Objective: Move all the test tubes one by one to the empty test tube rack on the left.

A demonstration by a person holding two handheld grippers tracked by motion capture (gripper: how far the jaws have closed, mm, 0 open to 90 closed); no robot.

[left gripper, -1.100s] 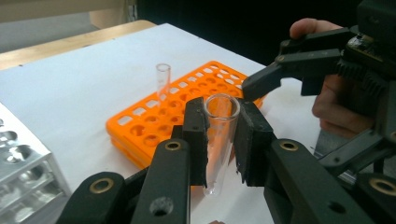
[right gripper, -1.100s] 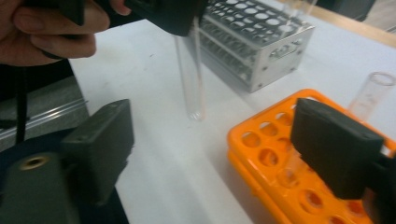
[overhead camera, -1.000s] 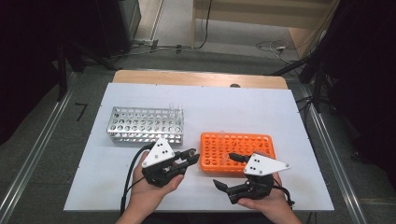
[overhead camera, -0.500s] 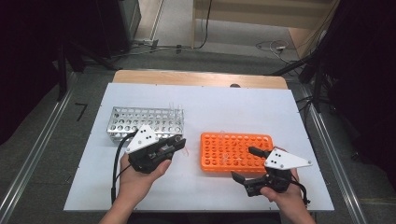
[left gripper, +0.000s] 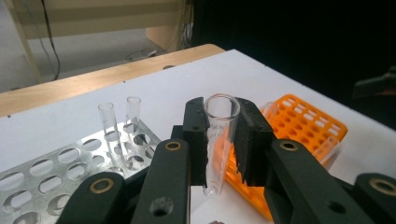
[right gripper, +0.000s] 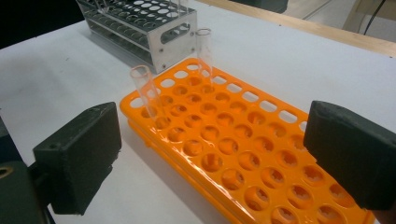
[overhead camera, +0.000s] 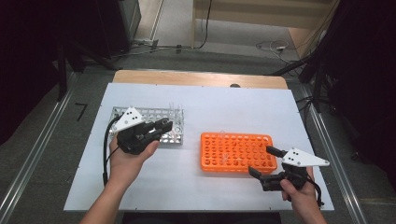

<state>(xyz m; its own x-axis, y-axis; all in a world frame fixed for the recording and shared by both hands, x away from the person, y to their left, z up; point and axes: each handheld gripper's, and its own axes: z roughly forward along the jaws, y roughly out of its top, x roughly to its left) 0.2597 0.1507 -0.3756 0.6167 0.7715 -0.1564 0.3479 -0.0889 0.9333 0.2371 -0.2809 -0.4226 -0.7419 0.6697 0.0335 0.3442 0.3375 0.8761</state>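
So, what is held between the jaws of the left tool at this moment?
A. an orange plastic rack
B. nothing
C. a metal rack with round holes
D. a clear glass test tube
D: in the left gripper view the left tool is shut on a clear glass test tube, open end up, above the white table.

Test tube: clear, empty, open mouth up, slightly tilted; clamped between the jaws, tip protruding below.
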